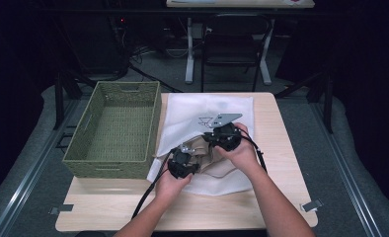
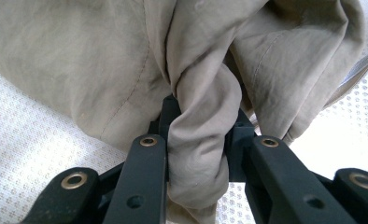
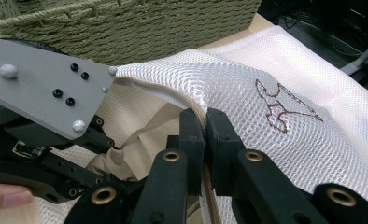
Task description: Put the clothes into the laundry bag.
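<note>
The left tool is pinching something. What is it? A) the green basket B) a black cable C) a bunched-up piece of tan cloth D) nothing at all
C: in the left gripper view, the left tool has its jaws closed on a twisted bunch of the tan cloth, which lies over the white mesh bag.

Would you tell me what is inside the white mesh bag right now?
A beige garment lies partly inside the white mesh bag, bunched at its opening. How far it reaches inside is hidden by the mesh and both hands.
</note>
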